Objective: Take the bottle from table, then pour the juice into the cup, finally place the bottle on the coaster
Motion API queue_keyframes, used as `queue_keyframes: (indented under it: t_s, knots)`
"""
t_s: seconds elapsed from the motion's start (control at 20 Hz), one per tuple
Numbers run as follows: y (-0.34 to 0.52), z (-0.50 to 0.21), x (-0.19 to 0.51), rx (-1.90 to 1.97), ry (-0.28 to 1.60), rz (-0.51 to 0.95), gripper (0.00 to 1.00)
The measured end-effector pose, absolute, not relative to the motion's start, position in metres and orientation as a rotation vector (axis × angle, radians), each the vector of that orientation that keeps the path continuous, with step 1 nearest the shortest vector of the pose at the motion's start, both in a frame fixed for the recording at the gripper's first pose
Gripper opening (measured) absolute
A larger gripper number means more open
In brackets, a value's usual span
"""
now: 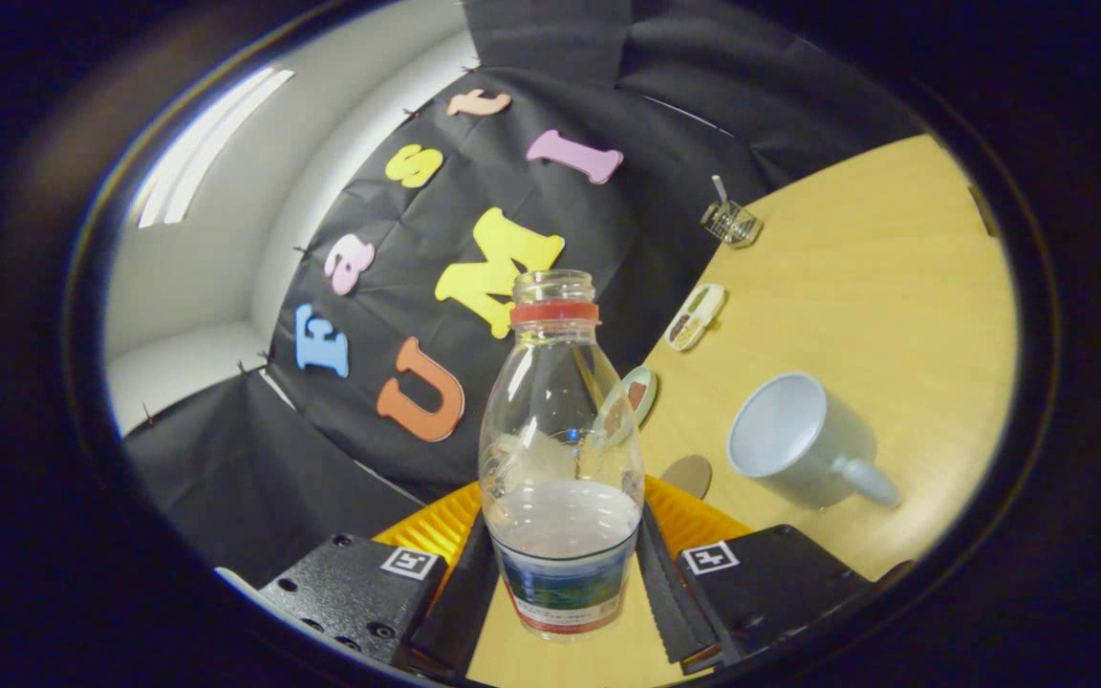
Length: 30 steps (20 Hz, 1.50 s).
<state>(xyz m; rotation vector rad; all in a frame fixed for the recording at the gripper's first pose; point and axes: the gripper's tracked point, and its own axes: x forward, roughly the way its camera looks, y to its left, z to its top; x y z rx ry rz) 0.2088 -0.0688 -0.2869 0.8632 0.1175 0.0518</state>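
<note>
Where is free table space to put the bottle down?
The gripper is shut on the bottle. Bare table stretches beyond the mug, right of the small case and wire rack. Between bottle and mug, around the round coaster, it is crowded.

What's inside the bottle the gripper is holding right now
The bottle, clamped in the gripper, has no cap and holds a little clear liquid in its lower part; above that it is empty. The label hides the very bottom.
</note>
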Motion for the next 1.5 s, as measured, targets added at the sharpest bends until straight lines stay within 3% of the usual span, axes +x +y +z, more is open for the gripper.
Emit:
queue_keyframes:
  t_s: [0.5, 0.95, 1.5]
  knots:
    - [-0.071, -0.219, 0.202, 0.125, 0.004, 0.098, 0.79]
    - [-0.041, -0.175, 0.246, -0.070, -0.042, 0.048, 0.80]
    - [-0.028, -0.284, 0.333, -0.062, 0.090, 0.000, 0.81]
